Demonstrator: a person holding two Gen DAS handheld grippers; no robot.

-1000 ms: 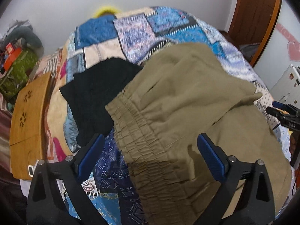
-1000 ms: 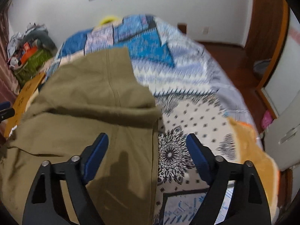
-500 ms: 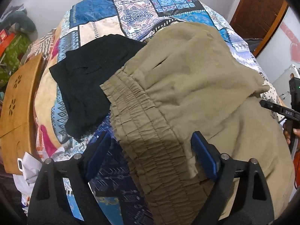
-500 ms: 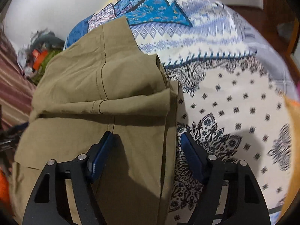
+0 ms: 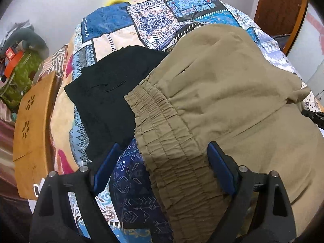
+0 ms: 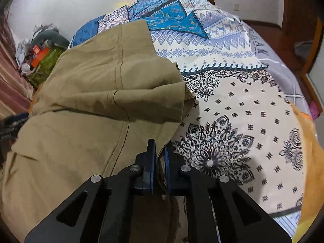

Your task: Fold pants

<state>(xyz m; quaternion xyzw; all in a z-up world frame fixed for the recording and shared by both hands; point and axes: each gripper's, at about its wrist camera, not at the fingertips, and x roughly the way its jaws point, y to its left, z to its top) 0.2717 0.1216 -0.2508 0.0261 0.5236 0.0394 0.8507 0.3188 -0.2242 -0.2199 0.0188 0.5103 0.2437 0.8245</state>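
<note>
Olive-khaki pants (image 5: 222, 93) are spread on a bed covered by a patchwork quilt (image 5: 145, 16), with one part already folded over the rest. In the left wrist view the gathered elastic waistband (image 5: 162, 133) runs from the centre toward 6 o'clock. It is straddled by the left gripper (image 5: 162, 166), whose blue pads (image 5: 219, 168) are set wide apart and hold nothing. In the right wrist view the pants fill the frame from 9 to 12 o'clock. Their edge at 6 o'clock is pinched by the right gripper (image 6: 160, 158), its jaws nearly closed on the cloth. A folded black garment (image 5: 109, 97) lies touching the waistband at 10 o'clock, and a wooden board (image 5: 30, 129) is seen at 9 o'clock. For a clean fold, the waistband should probably be gripped through all its layers before both ends are lifted together, so the black garment is not dragged.
</note>
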